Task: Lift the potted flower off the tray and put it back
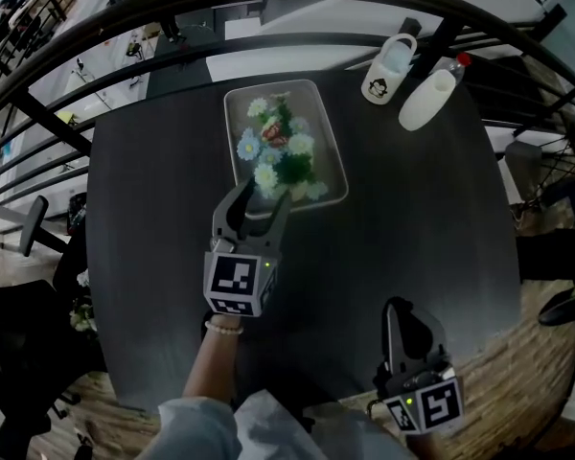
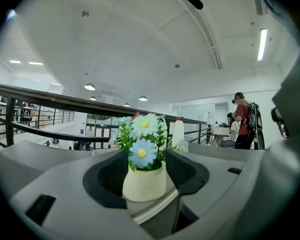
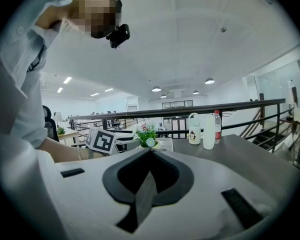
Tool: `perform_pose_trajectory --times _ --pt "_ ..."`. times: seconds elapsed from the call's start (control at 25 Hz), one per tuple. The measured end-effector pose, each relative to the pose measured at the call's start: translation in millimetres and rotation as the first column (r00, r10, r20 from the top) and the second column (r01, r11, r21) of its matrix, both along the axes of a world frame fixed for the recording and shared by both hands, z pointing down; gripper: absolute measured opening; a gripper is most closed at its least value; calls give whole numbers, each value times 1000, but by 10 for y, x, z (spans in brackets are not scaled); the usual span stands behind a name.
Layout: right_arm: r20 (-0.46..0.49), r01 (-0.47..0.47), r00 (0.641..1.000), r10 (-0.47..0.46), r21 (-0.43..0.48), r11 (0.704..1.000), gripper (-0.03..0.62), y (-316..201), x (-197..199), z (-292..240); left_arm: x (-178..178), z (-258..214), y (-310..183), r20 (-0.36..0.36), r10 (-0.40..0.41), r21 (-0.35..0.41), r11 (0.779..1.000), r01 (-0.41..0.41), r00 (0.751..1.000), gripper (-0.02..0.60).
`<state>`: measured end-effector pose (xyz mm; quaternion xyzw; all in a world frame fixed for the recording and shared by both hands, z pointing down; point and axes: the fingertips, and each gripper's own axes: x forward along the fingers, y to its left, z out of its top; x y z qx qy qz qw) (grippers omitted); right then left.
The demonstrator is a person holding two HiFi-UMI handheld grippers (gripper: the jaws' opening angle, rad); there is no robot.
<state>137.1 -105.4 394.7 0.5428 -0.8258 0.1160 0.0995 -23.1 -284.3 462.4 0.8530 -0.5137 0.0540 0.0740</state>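
Flowerpot (image 2: 144, 181) sits on tray (image 1: 318, 100) between spread left claw (image 1: 261, 198); right claw (image 1: 396, 310) pressed together

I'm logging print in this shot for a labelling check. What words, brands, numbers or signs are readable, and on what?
No words or numbers are legible anywhere.
On the white mug: a cartoon figure, no readable lettering.
On the red-capped bottle: a label band, too small to read.
On the marker cubes: black-and-white square codes, no letters.
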Motion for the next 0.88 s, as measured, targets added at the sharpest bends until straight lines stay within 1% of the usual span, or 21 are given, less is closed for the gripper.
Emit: perform_pose_trajectory --times 0.16,0.24,0.36,0.44,0.48,0.56,0.64,0.68,0.76,0.8,0.88 --pt "13 13 1000 -14 27 1000 3 27 -47 -106 -45 -155 159 30 10 16 1000 -11 1000 221" --pt "19 15 1000 -16 40 999 3 40 -55 -160 -72 -244 236 31 10 21 1000 -11 999 217" --pt "25 17 1000 -18 57 998 3 66 -48 -234 -93 -400 358 19 9 29 1000 -10 1000 185" --pt "27 16 999 -18 69 998 3 84 -34 -292 -100 -533 448 18 8 45 999 -9 1000 150" --pt "29 17 999 -19 76 997 3 92 -28 -329 -101 -605 493 20 8 55 998 -9 1000 144" --pt "33 17 999 -20 94 995 3 109 -15 -401 -110 -742 571 28 4 72 997 -6 1000 84" --pt "36 17 999 -21 109 994 3 120 -5 -462 -129 -848 632 31 -2 76 997 0 1000 74" --pt "38 17 999 -22 116 993 3 124 -3 -489 -141 -887 658 31 -3 78 997 1 1000 47" --pt "43 19 999 -24 128 992 3 135 -5 -540 -148 -980 721 14 0 72 997 -1 1000 28" --pt "45 21 999 -27 133 991 3 143 -9 -564 -144 -1032 758 4 7 69 998 -7 1000 1" --pt "50 28 998 -36 143 989 3 154 -25 -612 -135 -1134 831 1 29 79 996 -29 1000 -1"
